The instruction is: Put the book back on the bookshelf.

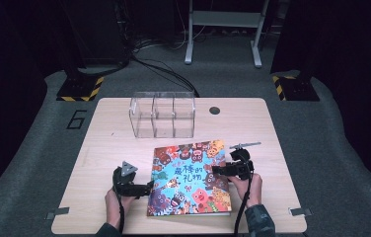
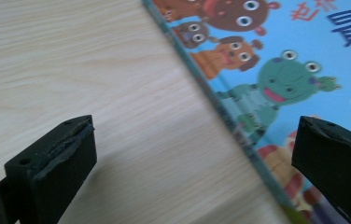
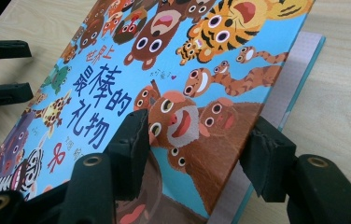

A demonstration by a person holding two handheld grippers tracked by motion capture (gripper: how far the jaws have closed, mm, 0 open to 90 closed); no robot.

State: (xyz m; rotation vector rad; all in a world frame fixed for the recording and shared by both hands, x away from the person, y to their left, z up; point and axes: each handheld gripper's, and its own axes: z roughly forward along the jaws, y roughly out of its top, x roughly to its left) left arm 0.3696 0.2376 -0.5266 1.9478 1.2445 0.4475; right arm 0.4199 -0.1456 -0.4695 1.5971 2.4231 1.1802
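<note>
A colourful picture book with cartoon animals and blue characters on its cover lies on the wooden table, front centre-right. My left gripper is open at the book's left edge. In the left gripper view, the book's spine edge runs between the wide-apart jaws of the left gripper. My right gripper is open at the book's right edge. In the right gripper view, the front cover is raised off the page below, its free edge between the jaws of the right gripper.
A clear plastic box with three compartments stands at the back centre of the table. A small dark round hole sits to its right. Bare wood lies left of the book. Stands with yellow-black bases are on the floor beyond.
</note>
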